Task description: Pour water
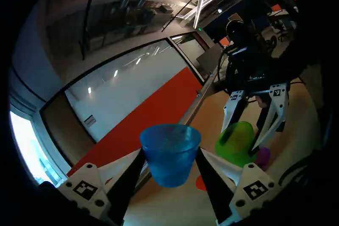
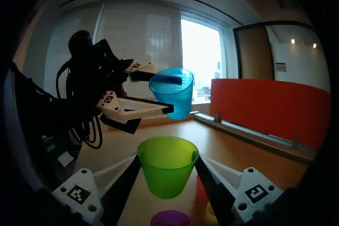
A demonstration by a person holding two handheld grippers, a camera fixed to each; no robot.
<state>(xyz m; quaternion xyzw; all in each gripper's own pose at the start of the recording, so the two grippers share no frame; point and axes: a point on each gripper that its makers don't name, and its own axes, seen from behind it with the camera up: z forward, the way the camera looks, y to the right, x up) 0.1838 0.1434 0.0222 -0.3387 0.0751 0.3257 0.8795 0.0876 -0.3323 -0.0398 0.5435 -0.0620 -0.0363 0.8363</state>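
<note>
Above the wooden worktop point(image 2: 237, 149), clear of its surface, both cups hang in the air: the blue cup point(image 1: 169, 164) sits between the fingers of the left gripper point(image 1: 170, 152), and the green cup point(image 2: 167, 179) between those of the right gripper point(image 2: 168, 158). We judge both to be thin, translucent plastic: light, smooth, a little slippery, and apt to flex if squeezed hard (whether either carries water we cannot tell). Their walls taper toward the base, so a hold up near the rim, where the wall is widest and stiffest, seems safest to us; a hold low down might let a cup slide out. Each is taken roughly so: the left gripper's jaws stand part-way open, clamped on the blue cup's sides below its rim, and the right gripper's jaws press likewise on the green cup. From the right gripper view, the blue cup sits higher than the green one, leaning a little, toward the worktop's window side. A small purple cup point(image 2: 169, 218) stands below the green cup.
</note>
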